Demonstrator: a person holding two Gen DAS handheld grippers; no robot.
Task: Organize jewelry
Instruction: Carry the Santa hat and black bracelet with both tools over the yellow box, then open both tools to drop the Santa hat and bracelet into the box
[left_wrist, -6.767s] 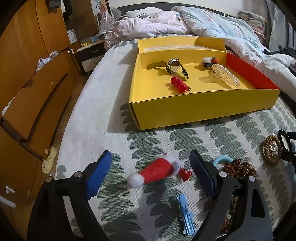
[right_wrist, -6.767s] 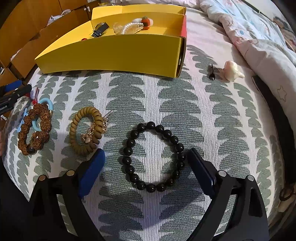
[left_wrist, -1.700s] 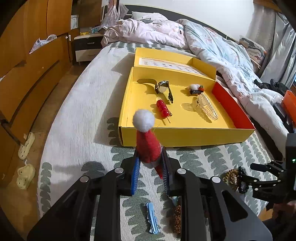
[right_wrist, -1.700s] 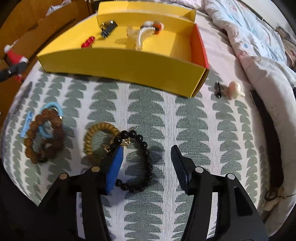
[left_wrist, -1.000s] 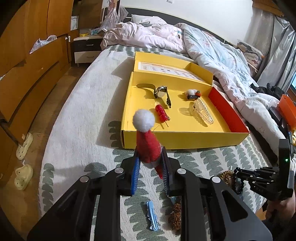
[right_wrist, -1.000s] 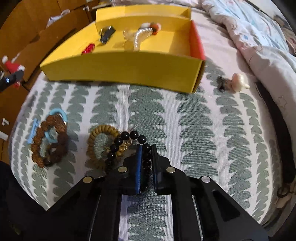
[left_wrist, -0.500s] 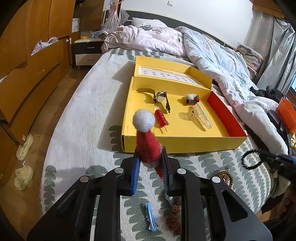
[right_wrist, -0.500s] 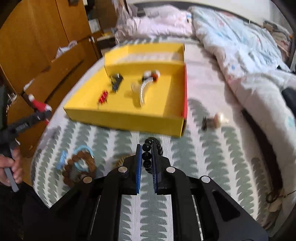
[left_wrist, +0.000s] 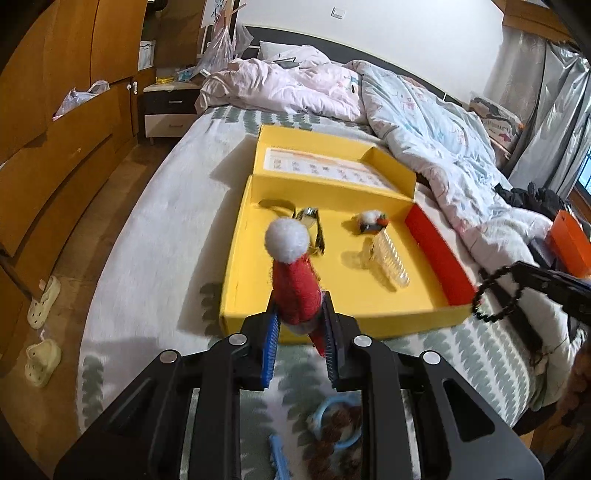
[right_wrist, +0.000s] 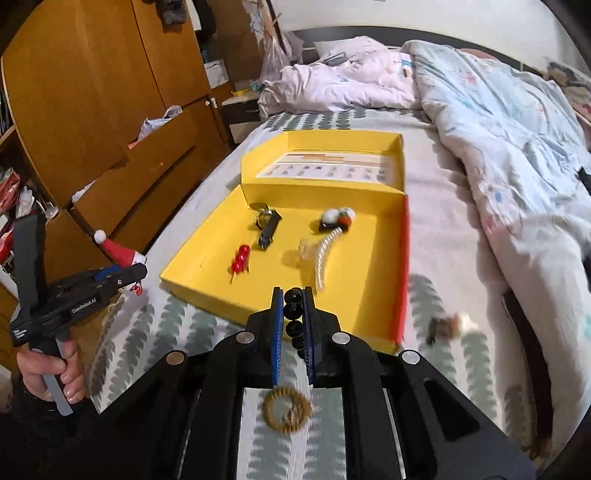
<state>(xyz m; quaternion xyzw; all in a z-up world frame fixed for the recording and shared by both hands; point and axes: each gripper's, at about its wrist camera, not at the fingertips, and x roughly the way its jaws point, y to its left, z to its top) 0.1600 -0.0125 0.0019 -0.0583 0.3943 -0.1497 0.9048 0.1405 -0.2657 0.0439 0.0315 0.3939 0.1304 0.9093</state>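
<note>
Two pieces are now in the air at once, where a second ago only one was. The left gripper (left_wrist: 300, 325) has kept its jaws clamped on the red Santa hat (left_wrist: 293, 280), white pompom up, just short of the near wall of the yellow box (left_wrist: 258, 325). The right gripper (right_wrist: 293, 314) has closed on the black bead bracelet (right_wrist: 293, 317) and lifted it off the bed (right_wrist: 207, 328); in the left wrist view the bracelet (left_wrist: 496, 295) hangs as a loop near the box's near right corner.

Both grippers have moved up toward the box, so each now only has to carry its piece over the near wall and let go.

Inside lie a watch (right_wrist: 266, 225), a red bead charm (right_wrist: 240, 260), a clear hair clip (right_wrist: 325, 254) and a small white-and-red trinket (right_wrist: 338, 218) by the back wall — the near part of the floor is bare, which looks like room enough for both.

Left on the bed near its front edge are a tan coil hair tie (right_wrist: 288, 408), a blue ring with brown beads (left_wrist: 340, 421) and a blue clip (left_wrist: 279, 456). A blurred small thing (right_wrist: 448, 326) lies to the right of the box — possibly a shell-like charm, though the view is too smeared to be sure.
</note>
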